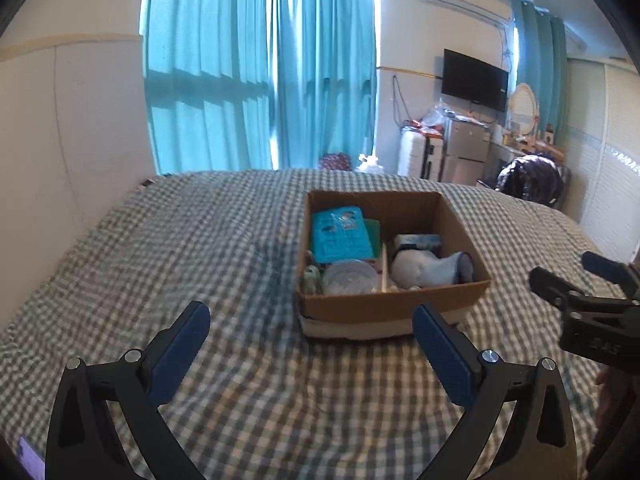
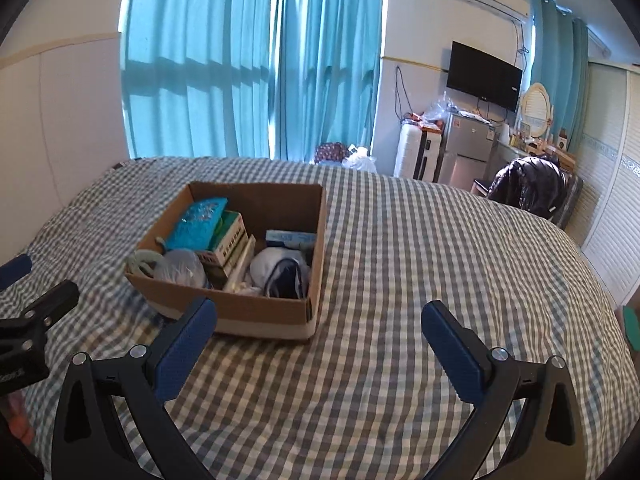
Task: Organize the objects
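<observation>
Surface: bed (image 1: 160,240) with a grey-and-white checked cover; nothing loose shows on the cover in either view.
Container: cardboard box (image 1: 394,306), open at the top, set on the bed just beyond both grippers; a divider (image 1: 383,264) splits it into a left and a right section.
Left section: teal packet (image 1: 340,236) leaning at the far side; clear plastic lid or tub (image 1: 350,278) at the near side; a small pale green item (image 1: 311,278) in the near left corner; a white-and-green carton (image 2: 230,244) beside the divider, seen from the right wrist.
Right section: white and dark-blue cloth bundle (image 1: 428,268) at the near side; small blue-and-white pack (image 1: 418,242) behind it.
Left gripper (image 1: 312,338): fingers spread wide, holding nothing, hanging above the cover short of the box.
Right gripper (image 2: 320,340): fingers spread wide, holding nothing, with the box to its far left.
Progress: every item in view already sits inside the box, so the sorting looks complete or very nearly so.
Remaining: nothing evident; a green edge (image 2: 632,328) at the far right of the right-wrist view is too cropped to identify.
</observation>
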Demonstrator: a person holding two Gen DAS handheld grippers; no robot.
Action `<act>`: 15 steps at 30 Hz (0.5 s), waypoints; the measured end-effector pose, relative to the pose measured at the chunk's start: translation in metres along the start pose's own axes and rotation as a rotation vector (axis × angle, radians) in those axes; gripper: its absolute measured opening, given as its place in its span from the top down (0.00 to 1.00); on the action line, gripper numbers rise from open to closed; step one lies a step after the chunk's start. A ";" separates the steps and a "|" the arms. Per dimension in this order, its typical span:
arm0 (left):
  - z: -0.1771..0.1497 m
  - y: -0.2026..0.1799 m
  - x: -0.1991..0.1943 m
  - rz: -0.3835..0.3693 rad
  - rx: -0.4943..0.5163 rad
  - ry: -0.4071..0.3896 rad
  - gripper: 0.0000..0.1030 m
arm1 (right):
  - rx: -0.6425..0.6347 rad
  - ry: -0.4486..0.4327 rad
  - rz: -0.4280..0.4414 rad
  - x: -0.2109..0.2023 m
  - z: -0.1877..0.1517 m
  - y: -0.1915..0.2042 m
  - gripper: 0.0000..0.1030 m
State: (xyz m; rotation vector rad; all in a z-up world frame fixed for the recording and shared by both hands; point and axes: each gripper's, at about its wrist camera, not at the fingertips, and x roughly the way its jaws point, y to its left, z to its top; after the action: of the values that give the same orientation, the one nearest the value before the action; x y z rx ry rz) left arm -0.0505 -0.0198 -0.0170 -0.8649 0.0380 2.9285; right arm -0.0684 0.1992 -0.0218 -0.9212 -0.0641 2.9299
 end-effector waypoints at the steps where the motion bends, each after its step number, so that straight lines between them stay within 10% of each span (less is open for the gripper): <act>1: -0.001 -0.001 -0.001 0.006 0.004 -0.002 0.00 | 0.002 -0.001 -0.001 0.000 -0.001 0.000 0.00; 15: -0.003 0.006 -0.004 0.020 -0.017 0.004 0.00 | -0.011 0.003 -0.002 -0.004 -0.006 0.005 0.00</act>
State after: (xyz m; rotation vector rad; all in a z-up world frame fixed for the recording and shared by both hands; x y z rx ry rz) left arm -0.0457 -0.0261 -0.0177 -0.8780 0.0217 2.9498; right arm -0.0619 0.1935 -0.0248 -0.9270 -0.0813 2.9287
